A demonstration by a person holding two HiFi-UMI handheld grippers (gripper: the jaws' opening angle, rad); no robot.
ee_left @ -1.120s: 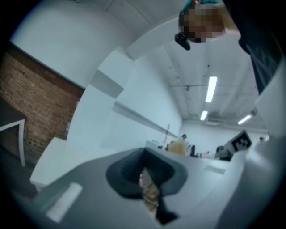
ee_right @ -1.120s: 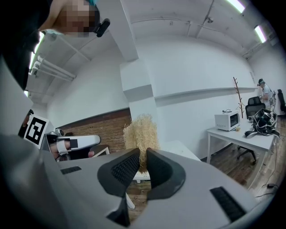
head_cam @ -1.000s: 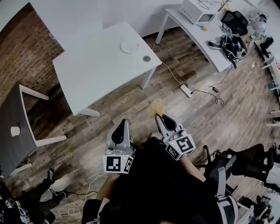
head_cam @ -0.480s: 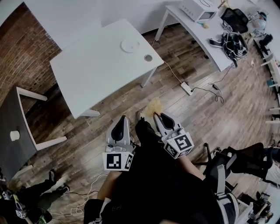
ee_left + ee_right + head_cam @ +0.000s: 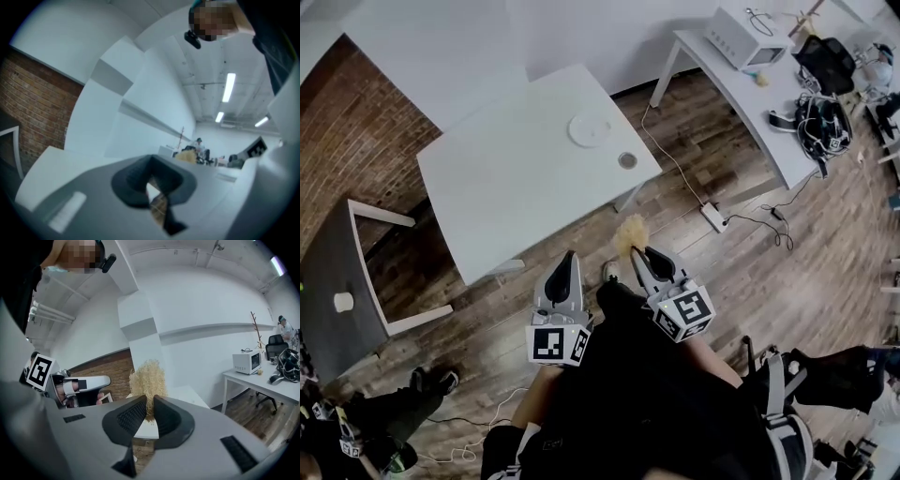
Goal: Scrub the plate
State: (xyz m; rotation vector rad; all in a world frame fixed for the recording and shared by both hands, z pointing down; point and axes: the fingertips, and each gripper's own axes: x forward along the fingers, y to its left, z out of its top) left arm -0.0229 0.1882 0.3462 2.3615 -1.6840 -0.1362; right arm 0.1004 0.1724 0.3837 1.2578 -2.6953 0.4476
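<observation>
Two grippers hang above the wooden floor [image 5: 741, 272]: the left gripper [image 5: 566, 262] is pinched together and empty, and the right gripper [image 5: 639, 255] is clamped on a tan fibre scrubber [image 5: 630, 231]. Farther off, the white plate [image 5: 589, 129] sits on the white table [image 5: 506, 178].

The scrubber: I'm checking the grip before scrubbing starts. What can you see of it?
The scrubber is a pale tan tuft of wiry, tangled fibres, like a coarse scouring ball. Its lower end is pinched between the right gripper's dark ribbed jaws, and most of it stands out past their tips. It is held in the air over the wood floor, short of the table and its plate. Nothing else touches it.
</observation>
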